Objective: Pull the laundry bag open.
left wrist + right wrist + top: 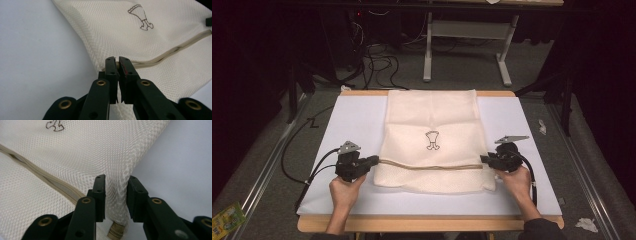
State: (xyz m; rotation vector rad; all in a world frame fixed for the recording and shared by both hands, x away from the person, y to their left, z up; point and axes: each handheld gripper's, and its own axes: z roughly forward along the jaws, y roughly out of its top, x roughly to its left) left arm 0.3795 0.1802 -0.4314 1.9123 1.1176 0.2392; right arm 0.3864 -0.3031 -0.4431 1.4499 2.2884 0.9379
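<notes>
We pinch the mesh bag's (432,150) left edge in our left gripper (117,65); our right gripper (116,195) straddles its right edge, jaws parted.

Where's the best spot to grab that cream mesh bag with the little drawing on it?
Probably the side edges, where the tan drawstring crosses the mesh bag. The bag lies flat on the white sheet, so coming in level from the left and right sides lets the jaws pinch the raised edge fold. The left gripper already clamps that spot; the right gripper's jaws straddle the opposite edge.
</notes>
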